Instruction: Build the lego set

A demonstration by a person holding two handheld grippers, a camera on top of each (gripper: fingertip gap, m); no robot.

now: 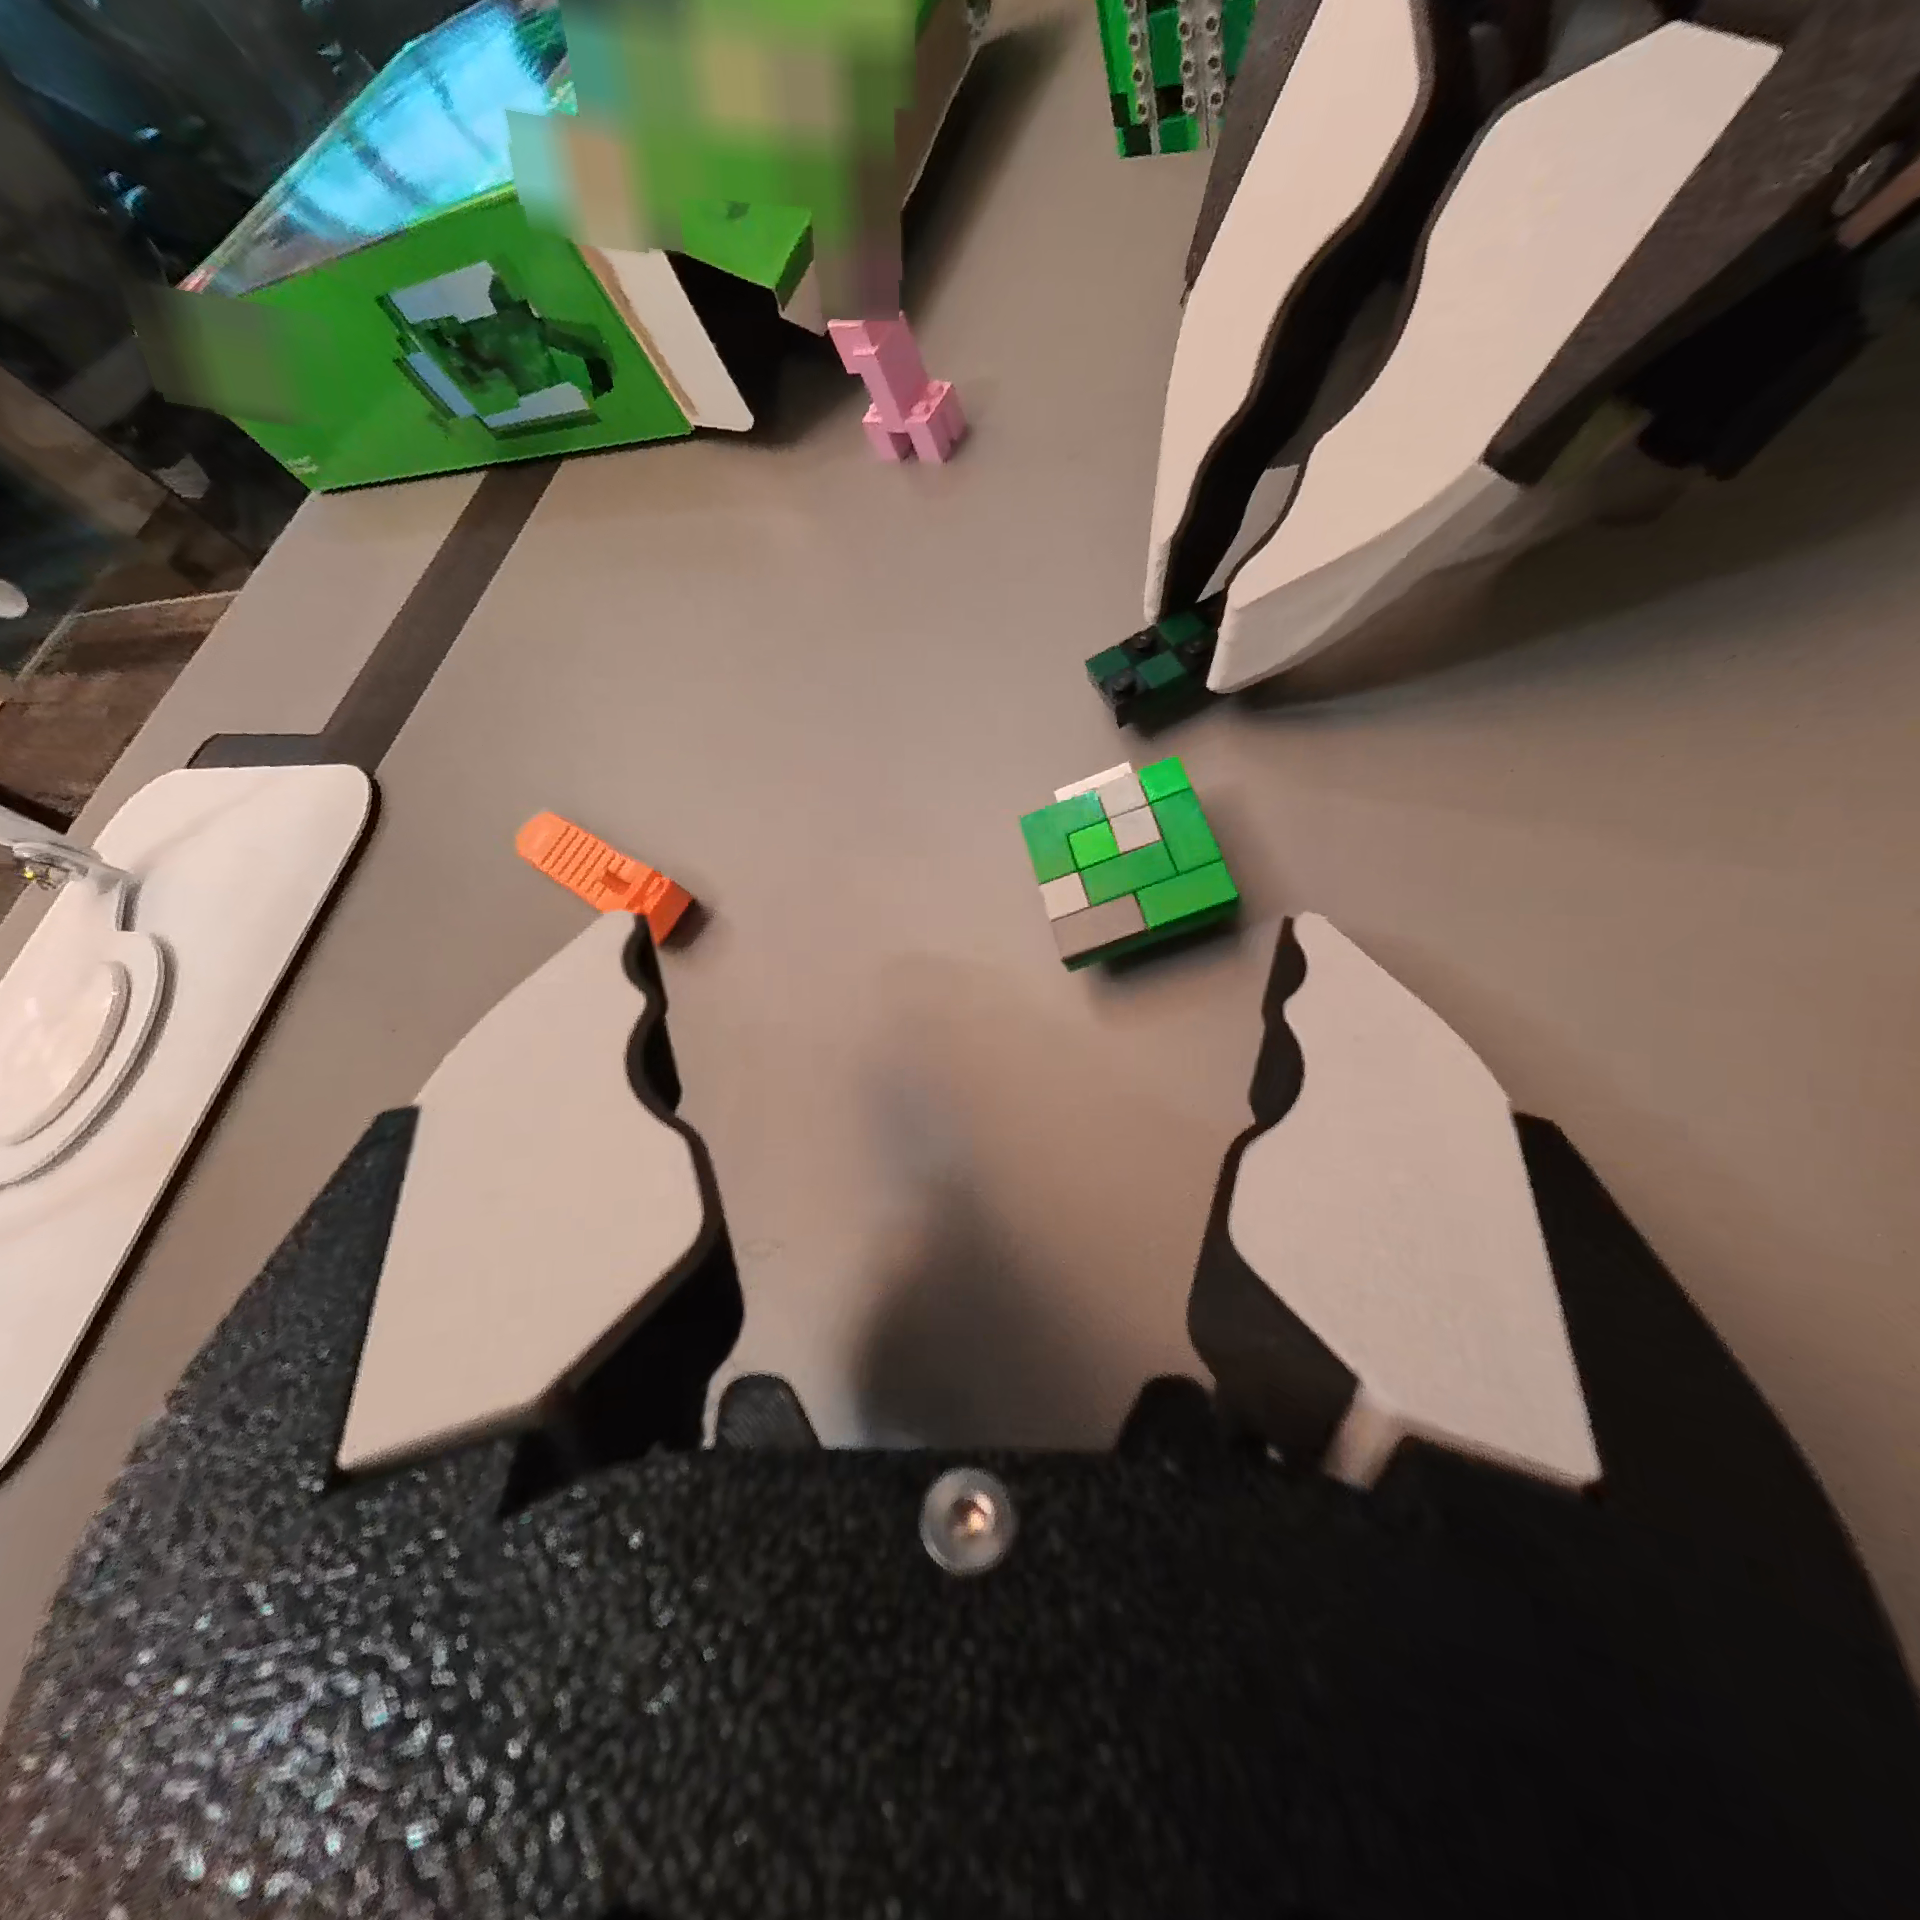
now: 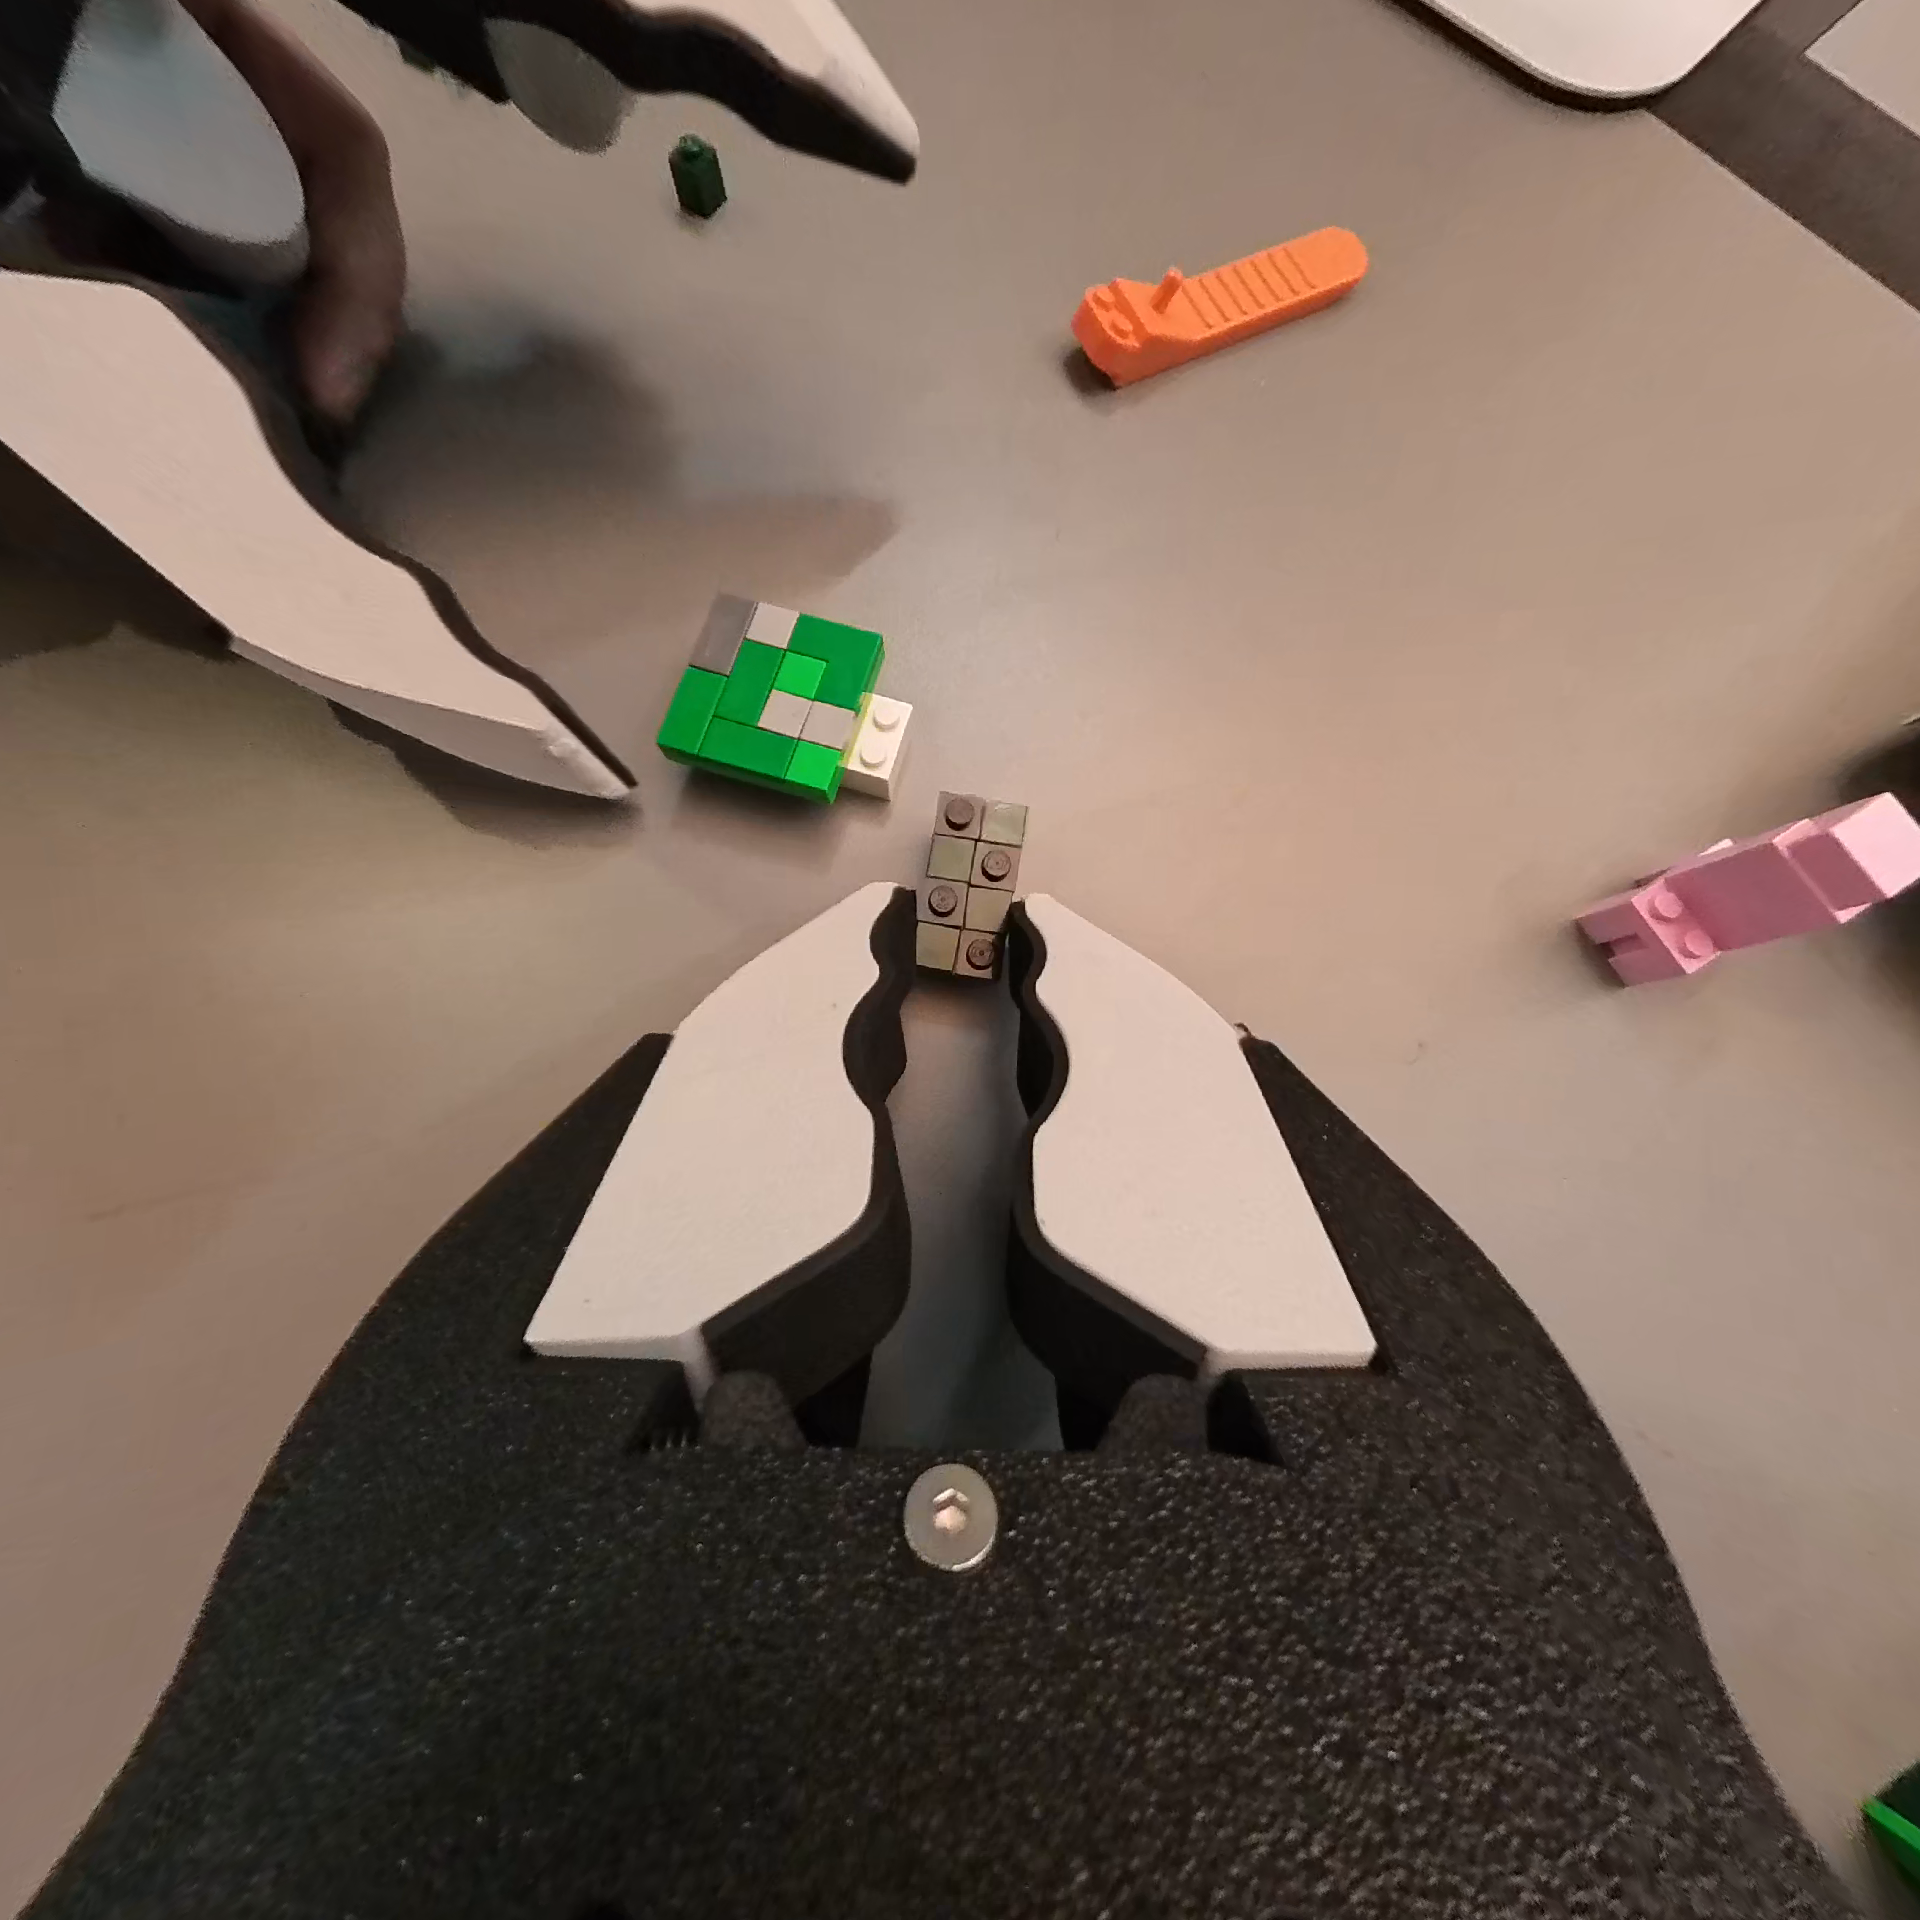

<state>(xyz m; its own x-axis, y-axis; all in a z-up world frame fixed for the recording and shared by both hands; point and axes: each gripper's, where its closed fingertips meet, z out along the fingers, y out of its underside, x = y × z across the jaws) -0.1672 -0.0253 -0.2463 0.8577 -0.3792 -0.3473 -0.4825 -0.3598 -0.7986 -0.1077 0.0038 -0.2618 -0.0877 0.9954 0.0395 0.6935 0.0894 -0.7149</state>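
Note:
My right gripper point(image 2: 964, 914) is shut on a small dark green studded plate piece point(image 2: 971, 899) that rests low on the grey table. In the left wrist view this gripper point(image 1: 1195, 636) comes down at the upper right, with the dark piece point(image 1: 1148, 673) at its tips. A flat square panel of green and grey tiles point(image 1: 1132, 862) lies just before my left gripper point(image 1: 961, 935), which is open and empty above the table. In the right wrist view the panel point(image 2: 774, 707) has a white brick point(image 2: 881, 743) on its side, and the left gripper point(image 2: 758, 468) is open beyond it.
An orange brick separator point(image 1: 603, 878) lies left of the panel. A pink pig figure point(image 1: 909, 390), a green box point(image 1: 468, 343) and a green build point(image 1: 1164, 73) stand farther back. A white tray point(image 1: 156, 987) sits at the left edge. A small dark green piece point(image 2: 698, 177) stands alone.

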